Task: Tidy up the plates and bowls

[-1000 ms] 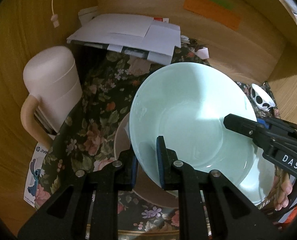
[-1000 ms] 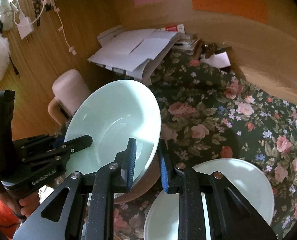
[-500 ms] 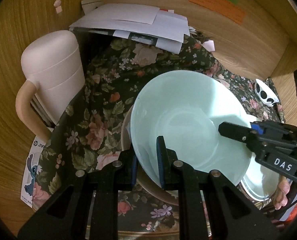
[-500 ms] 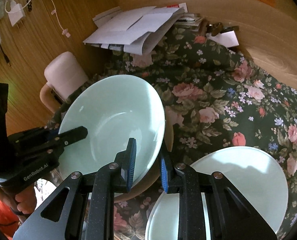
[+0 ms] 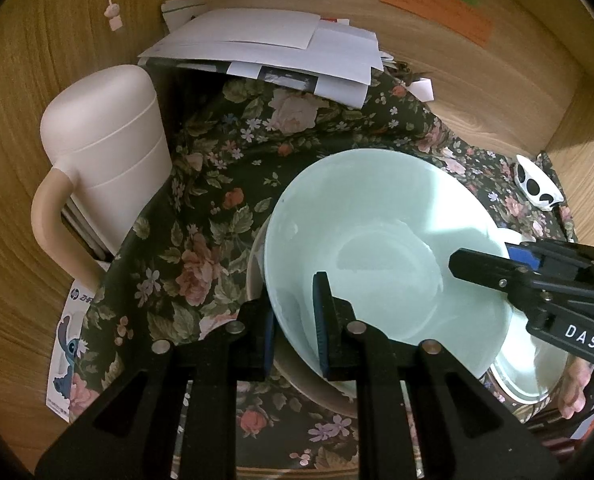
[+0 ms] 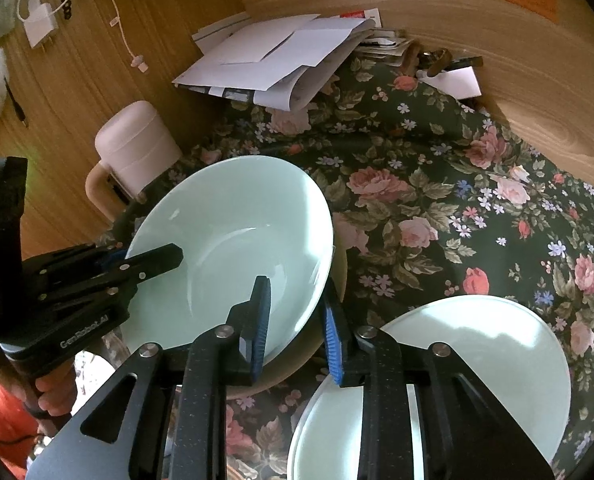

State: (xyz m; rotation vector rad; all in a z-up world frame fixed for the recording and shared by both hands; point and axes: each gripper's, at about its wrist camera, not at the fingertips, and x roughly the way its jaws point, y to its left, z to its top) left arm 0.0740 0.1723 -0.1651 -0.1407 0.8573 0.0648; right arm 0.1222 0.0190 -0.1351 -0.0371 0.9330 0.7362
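Right wrist alone shows right jaws slack around green bowl (image 6: 225, 248).

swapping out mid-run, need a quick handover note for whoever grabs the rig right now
Left gripper: shut on the near rim of the pale green bowl, one finger inside, one outside.
Right gripper: its fingers straddle the opposite rim of the same bowl, with a gap at the outer pad; its grip looks loose.
The bowl sits tilted in a beige bowl on the floral cloth. A pale green plate lies to the right.
Done: bowl nearly nested.
Left: settle it level, release both, then deal with the plate.
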